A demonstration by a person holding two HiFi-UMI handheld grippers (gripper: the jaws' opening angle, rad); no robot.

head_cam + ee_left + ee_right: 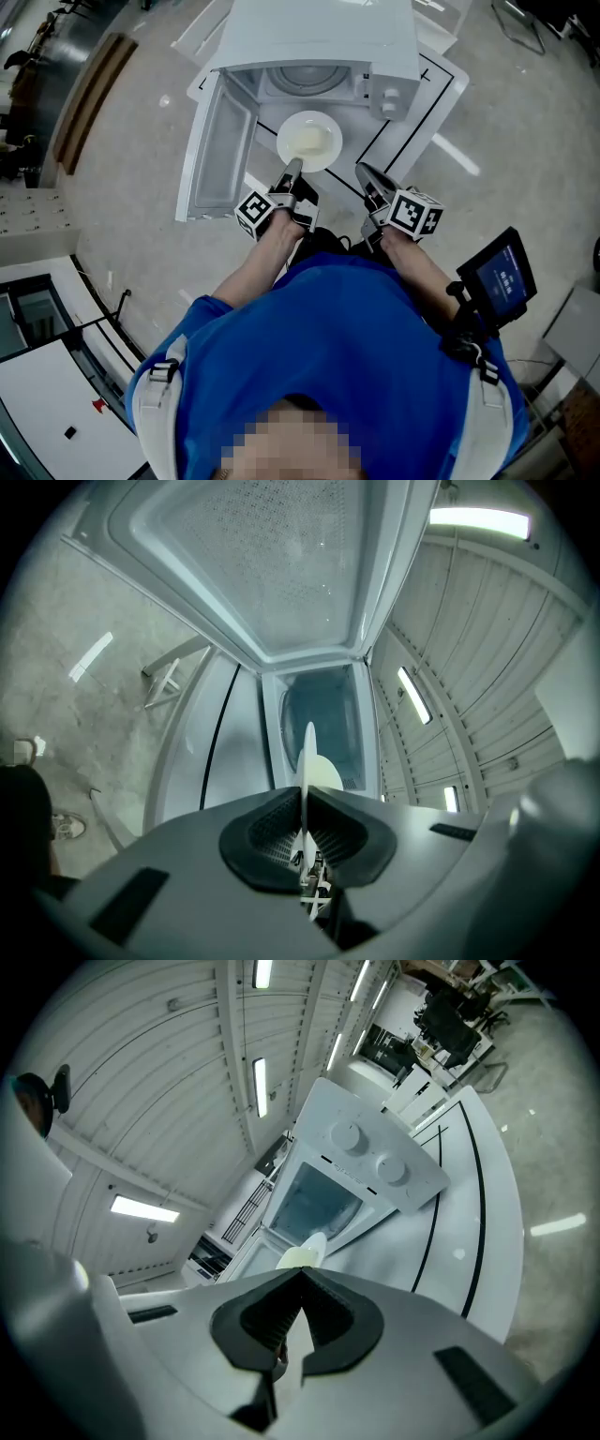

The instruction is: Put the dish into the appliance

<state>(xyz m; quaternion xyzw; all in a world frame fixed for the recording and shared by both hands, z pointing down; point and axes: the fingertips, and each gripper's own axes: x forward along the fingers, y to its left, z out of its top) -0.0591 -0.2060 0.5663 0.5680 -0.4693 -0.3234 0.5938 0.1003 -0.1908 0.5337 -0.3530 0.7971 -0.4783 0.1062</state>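
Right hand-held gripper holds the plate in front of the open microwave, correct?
Not quite: the left hand-held gripper holds the plate by its rim, as the left gripper view shows; the right hand-held gripper is shut and empty. The microwave is open.

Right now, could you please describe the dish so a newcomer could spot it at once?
Find the white appliance with its door swung open. Just before its open cavity hangs a round, shallow, pale dish, its near rim pinched by the left gripper. It is the only thing held: the right gripper beside it is empty.
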